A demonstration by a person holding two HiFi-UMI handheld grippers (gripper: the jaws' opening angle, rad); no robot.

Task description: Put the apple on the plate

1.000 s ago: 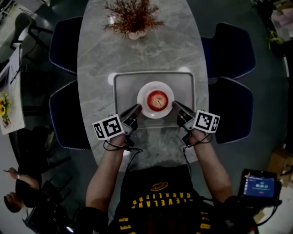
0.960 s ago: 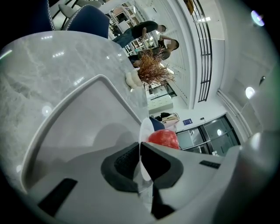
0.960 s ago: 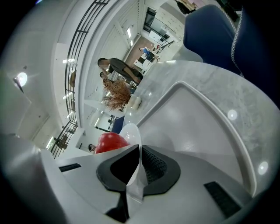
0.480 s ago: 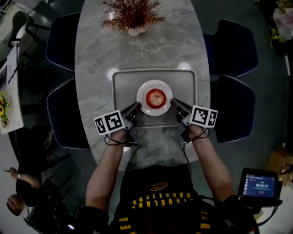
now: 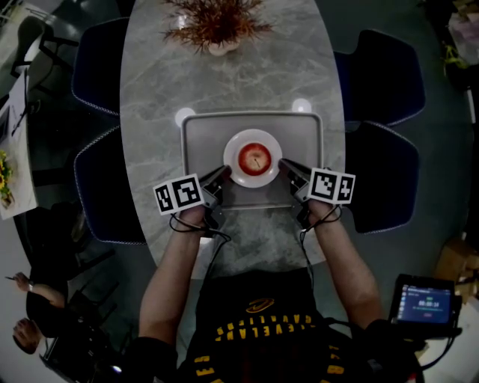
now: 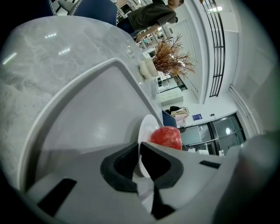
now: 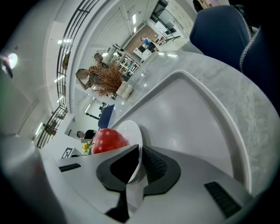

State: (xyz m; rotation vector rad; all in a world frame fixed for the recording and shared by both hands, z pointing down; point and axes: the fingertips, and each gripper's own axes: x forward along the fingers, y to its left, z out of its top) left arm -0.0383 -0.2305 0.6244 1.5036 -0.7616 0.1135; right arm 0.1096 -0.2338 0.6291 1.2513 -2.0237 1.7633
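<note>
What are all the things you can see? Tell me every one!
apple: one, red, on the plate
plate: one, white, middle of the tray
tray: one, grey, on the table
table: one, grey marble, under everything
dried plant: one, reddish-brown, pale pot, table's far end
chairs: four, dark blue, two each side of the table
small round things: two, white, by the tray's far corners
left gripper: one, grey, shut on the plate's left rim
right gripper: one, grey, shut on the plate's right rim

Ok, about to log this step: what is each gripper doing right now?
Left gripper: shut on the plate, at its rim.
Right gripper: shut on the plate's opposite rim.
</note>
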